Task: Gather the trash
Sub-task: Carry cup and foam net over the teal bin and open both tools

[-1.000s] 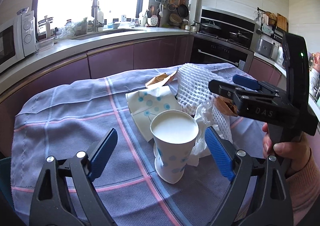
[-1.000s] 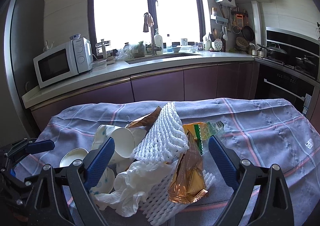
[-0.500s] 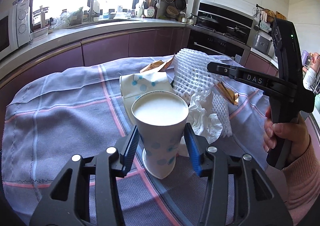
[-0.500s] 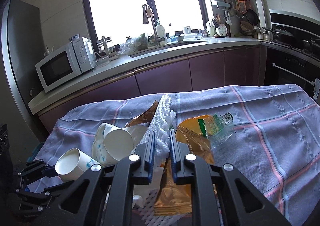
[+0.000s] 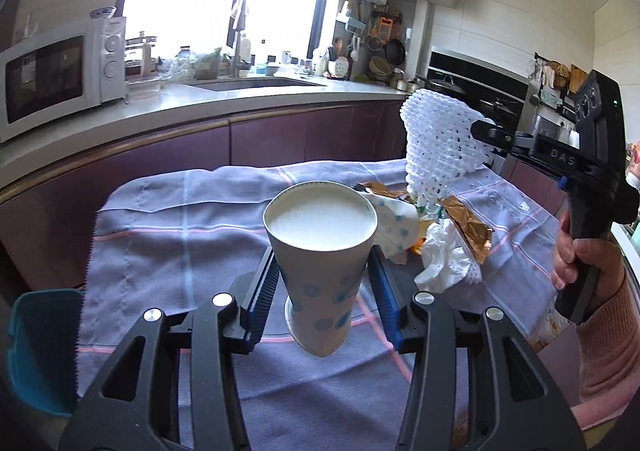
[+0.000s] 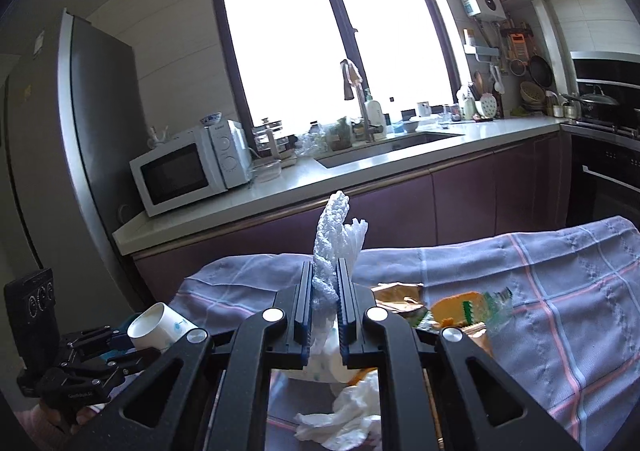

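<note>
Paper cup [image 5: 320, 251], spotted blue: my left tongs [image 5: 322, 299] are clamping it clear of the worktop [image 5: 180, 235]. White foam netting [image 6: 332, 251]: my right tongs [image 6: 324, 315] are pinching it shut, lifted. Wrappers [image 5: 466, 225], tissue [image 5: 440, 259] and another cup [image 5: 394, 223] are still lying uncollected; neither held piece is binned yet.

Daylit kitchen, blown-out window [image 6: 332, 39]

Strong daylight floods from the window behind the sink, overexposed to pure white in both views. Nearby cabinets [image 5: 280, 143] sit in shade. Fisheye bending curves the worktop [image 6: 400, 167]; dark vignette rims the corners. Focus stays sharp.
</note>
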`<state>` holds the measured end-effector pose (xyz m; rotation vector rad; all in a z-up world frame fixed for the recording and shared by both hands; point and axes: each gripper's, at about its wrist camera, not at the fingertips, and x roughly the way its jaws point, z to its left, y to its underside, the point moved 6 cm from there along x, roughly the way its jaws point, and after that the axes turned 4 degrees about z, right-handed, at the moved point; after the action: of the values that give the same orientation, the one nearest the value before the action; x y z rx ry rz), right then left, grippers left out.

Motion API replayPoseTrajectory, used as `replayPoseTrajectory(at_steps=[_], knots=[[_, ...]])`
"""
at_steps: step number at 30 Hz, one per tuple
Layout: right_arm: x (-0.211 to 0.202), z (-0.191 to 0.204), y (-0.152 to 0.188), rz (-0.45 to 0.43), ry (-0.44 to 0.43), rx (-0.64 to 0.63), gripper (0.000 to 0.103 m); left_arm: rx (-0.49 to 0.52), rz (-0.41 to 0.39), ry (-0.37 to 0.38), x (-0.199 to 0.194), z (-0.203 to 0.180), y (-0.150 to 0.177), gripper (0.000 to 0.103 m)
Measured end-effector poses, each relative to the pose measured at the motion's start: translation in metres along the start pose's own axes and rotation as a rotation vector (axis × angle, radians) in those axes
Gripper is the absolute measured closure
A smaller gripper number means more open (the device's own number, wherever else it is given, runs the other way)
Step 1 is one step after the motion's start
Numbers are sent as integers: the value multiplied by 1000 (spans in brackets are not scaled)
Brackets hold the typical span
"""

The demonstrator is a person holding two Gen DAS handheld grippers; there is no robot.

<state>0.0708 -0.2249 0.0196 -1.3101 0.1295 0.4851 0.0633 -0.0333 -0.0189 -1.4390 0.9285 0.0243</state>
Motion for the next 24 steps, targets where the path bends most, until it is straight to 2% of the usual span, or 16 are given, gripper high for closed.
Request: replayPoseTrajectory(at_steps=[3,8,13,19,24], knots=[[15,49,0,23,-127,-52,93,-34,-24,-96,-27,40,2,57],[61,126,10,112,-329,-104,93,-114,-41,-285,-72,120,13,57],[112,196,21,199,-484,-146,93,-166,-5,-459,-99,201,30,57],[172,265,40,315,-563,-194,93,-242,74,-559,-98,275,60,57],[214,298,62,422,-583,-211,93,-275,139,-562,-81,312,81,57]])
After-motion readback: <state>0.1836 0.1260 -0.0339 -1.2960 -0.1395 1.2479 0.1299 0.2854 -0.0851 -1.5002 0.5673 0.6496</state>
